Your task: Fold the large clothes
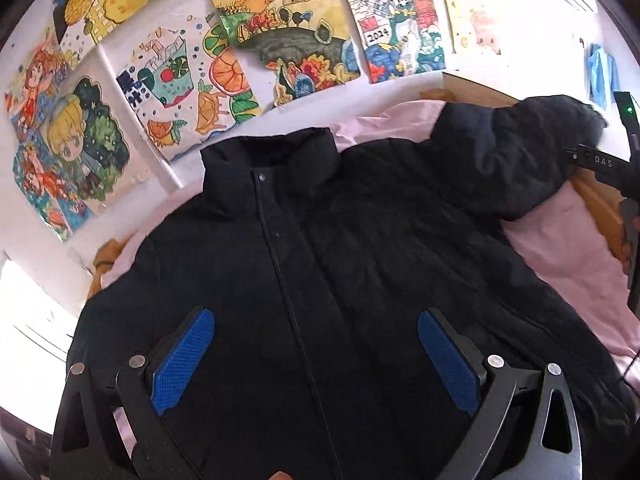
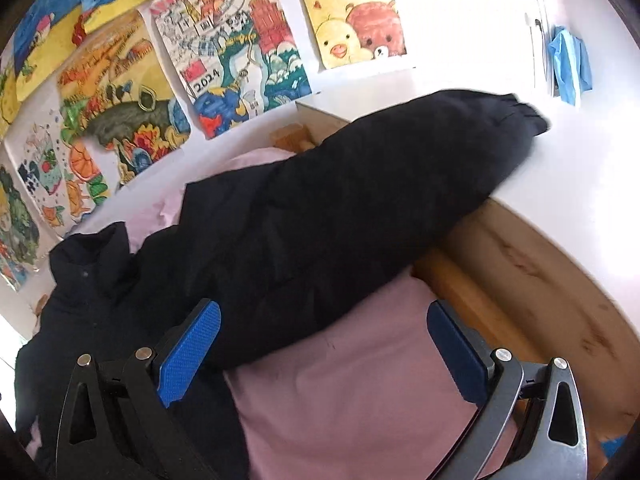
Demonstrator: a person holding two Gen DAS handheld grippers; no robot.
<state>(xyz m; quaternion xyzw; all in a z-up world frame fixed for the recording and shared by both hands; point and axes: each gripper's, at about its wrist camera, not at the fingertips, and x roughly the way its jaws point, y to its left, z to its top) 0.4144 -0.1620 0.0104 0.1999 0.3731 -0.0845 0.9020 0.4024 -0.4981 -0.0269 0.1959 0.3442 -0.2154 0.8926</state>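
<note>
A large black puffer jacket (image 1: 340, 264) lies front up on a pink sheet (image 1: 568, 248), collar (image 1: 268, 168) toward the wall, placket shut. My left gripper (image 1: 316, 356) hovers open over the jacket's lower front, blue pads wide apart with nothing between them. The jacket's right sleeve (image 2: 380, 200) stretches out to the right, its cuff (image 2: 524, 116) resting on a white surface. My right gripper (image 2: 324, 352) is open above the pink sheet (image 2: 360, 392) just below that sleeve, the left pad (image 2: 188, 352) at the sleeve's edge. The other gripper's body (image 1: 616, 184) shows at the far right of the left wrist view.
Colourful drawings (image 1: 280, 32) cover the white wall behind the bed. A wooden bed frame (image 2: 532, 272) curves along the right side, beside a white surface (image 2: 580, 184). A blue cloth (image 2: 570, 64) hangs on the wall at the right. A bright window (image 1: 28, 320) is at the left.
</note>
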